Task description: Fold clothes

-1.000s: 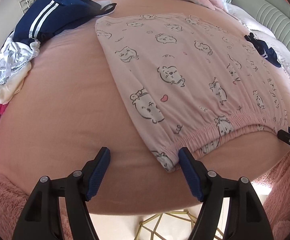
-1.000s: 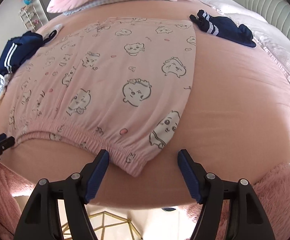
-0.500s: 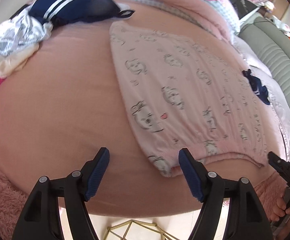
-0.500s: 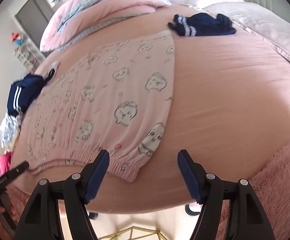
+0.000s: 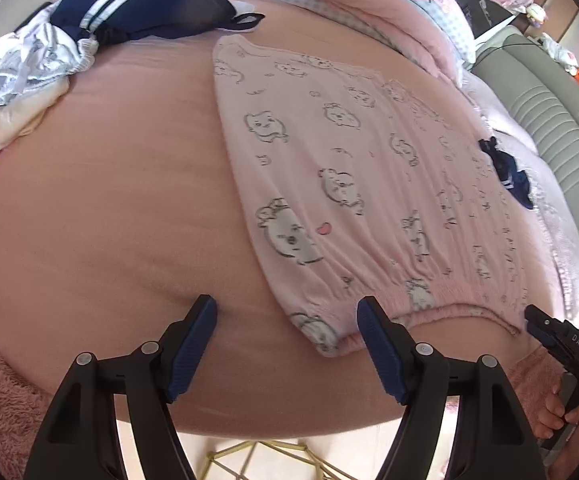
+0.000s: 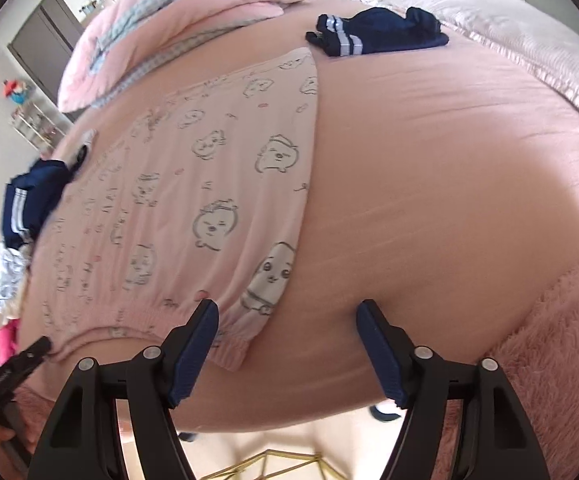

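Pink pyjama trousers (image 5: 353, 184) with cartoon prints lie flat on the pink bed, elastic waistband toward me; they also show in the right wrist view (image 6: 193, 216). My left gripper (image 5: 285, 316) is open and empty, with the waistband's left corner between its fingers (image 5: 373, 336). My right gripper (image 6: 287, 320) is open and empty, with the waistband's right corner by its left finger (image 6: 197, 332). The right gripper's tip shows in the left wrist view (image 5: 557, 338), and the left gripper's tip in the right wrist view (image 6: 21, 364).
A navy striped garment (image 5: 141, 4) and white clothes (image 5: 13, 76) are piled at the far left. A small navy garment (image 6: 373, 34) lies at the far right. A folded pink quilt (image 5: 353, 4) lies at the back. A fluffy pink blanket (image 6: 549, 344) edges the bed front.
Both grippers moved closer to the waistband corners and tilted; both stay open. The trousers have not moved.
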Tool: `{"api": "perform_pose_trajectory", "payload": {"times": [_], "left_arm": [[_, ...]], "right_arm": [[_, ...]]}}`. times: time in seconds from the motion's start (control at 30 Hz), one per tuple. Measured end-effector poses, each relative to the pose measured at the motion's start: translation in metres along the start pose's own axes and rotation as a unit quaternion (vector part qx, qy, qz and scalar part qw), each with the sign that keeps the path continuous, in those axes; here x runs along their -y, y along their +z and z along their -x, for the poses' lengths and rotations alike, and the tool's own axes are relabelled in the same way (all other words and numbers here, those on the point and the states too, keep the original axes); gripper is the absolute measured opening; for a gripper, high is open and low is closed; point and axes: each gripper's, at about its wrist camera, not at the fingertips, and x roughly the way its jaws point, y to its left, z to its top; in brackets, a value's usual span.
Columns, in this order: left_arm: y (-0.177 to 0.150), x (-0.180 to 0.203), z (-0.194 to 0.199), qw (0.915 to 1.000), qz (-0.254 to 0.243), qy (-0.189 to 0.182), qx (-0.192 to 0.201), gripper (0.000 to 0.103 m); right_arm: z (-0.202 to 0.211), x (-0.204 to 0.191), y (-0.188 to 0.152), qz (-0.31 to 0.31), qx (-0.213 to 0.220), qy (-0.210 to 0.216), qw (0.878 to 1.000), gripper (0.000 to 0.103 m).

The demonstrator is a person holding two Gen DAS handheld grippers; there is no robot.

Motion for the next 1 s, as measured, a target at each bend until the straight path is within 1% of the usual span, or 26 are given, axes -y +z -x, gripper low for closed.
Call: {"api": "perform_pose_trajectory", "payload": {"times": [0.03, 0.07, 0.1, 0.13, 0.17, 0.2, 0.23, 0.27, 0.3, 0.33, 0.43, 0.5, 0.57, 0.6, 0.67, 0.73, 0.77, 0.8, 0.9, 1.0], "left_arm": [[0.0, -0.001, 0.001, 1.0, 0.003, -0.009, 0.001, 0.071], [0.001, -0.002, 0.002, 0.9998, 0.006, -0.018, 0.002, 0.071], [0.0, -0.001, -0.001, 0.9998, 0.005, -0.017, -0.002, 0.071], [-0.001, 0.002, -0.007, 0.9999, -0.002, -0.007, -0.012, 0.071], [-0.004, 0.004, -0.012, 0.9998, -0.012, 0.002, -0.017, 0.071], [-0.005, 0.007, -0.013, 0.9995, -0.024, 0.012, -0.017, 0.071], [-0.004, 0.011, -0.013, 0.999, -0.035, 0.022, -0.017, 0.071], [-0.003, 0.016, -0.011, 0.9985, -0.044, 0.028, -0.016, 0.071], [-0.002, 0.018, -0.009, 0.9984, -0.049, 0.025, -0.014, 0.071], [-0.001, 0.02, -0.007, 0.9984, -0.051, 0.019, -0.013, 0.071], [0.002, 0.019, -0.004, 0.9987, -0.047, 0.015, -0.012, 0.071], [0.008, 0.018, -0.001, 0.9993, -0.037, 0.001, -0.011, 0.071], [0.014, 0.018, 0.009, 0.9992, -0.039, -0.009, 0.005, 0.071], [0.017, 0.019, 0.015, 0.9988, -0.046, -0.007, 0.014, 0.071], [0.023, 0.018, 0.024, 0.9979, -0.058, 0.001, 0.028, 0.071], [0.034, 0.015, 0.021, 0.9979, -0.058, 0.004, 0.031, 0.071], [0.038, 0.012, 0.021, 0.998, -0.054, 0.004, 0.032, 0.071], [0.041, 0.008, 0.021, 0.9983, -0.049, 0.004, 0.033, 0.071], [0.04, -0.005, 0.021, 0.9988, -0.033, -0.003, 0.037, 0.071], [0.036, -0.018, 0.015, 0.9996, -0.011, -0.011, 0.025, 0.071]], "right_arm": [[0.004, -0.001, -0.001, 0.0, 0.002, 0.012, 1.0, 0.058], [0.007, -0.003, -0.003, 0.007, 0.008, 0.01, 1.0, 0.058], [0.007, -0.007, -0.005, 0.019, 0.012, -0.002, 1.0, 0.058], [0.005, -0.011, -0.007, 0.031, 0.013, -0.017, 0.999, 0.058], [-0.001, -0.015, -0.007, 0.04, 0.003, -0.027, 0.999, 0.058], [-0.009, -0.016, -0.008, 0.042, -0.013, -0.035, 0.998, 0.052], [-0.013, -0.016, -0.008, 0.043, -0.018, -0.042, 0.998, 0.049], [-0.012, -0.018, -0.007, 0.045, -0.014, -0.041, 0.998, 0.046], [-0.01, -0.019, -0.006, 0.045, -0.012, -0.03, 0.998, 0.033], [-0.01, -0.019, -0.004, 0.041, -0.016, -0.017, 0.999, 0.029], [-0.013, -0.015, 0.002, 0.013, -0.032, 0.008, 0.999, 0.029], [-0.016, -0.01, 0.007, -0.013, -0.043, 0.024, 0.999, 0.029], [-0.019, -0.008, 0.011, -0.034, -0.053, 0.036, 0.997, 0.029], [-0.023, -0.007, 0.012, -0.034, -0.063, 0.038, 0.997, 0.029], [-0.031, -0.01, 0.014, -0.031, -0.081, 0.026, 0.996, 0.029], [-0.031, -0.013, 0.017, -0.03, -0.077, 0.025, 0.996, 0.028], [-0.03, -0.016, 0.018, -0.025, -0.075, 0.023, 0.997, 0.024], [-0.029, -0.02, 0.02, -0.018, -0.073, 0.02, 0.997, 0.005], [-0.026, -0.032, 0.026, 0.004, -0.066, 0.013, 0.998, 0.004], [-0.021, -0.059, 0.042, 0.034, -0.052, 0.018, 0.998, 0.004]]}}
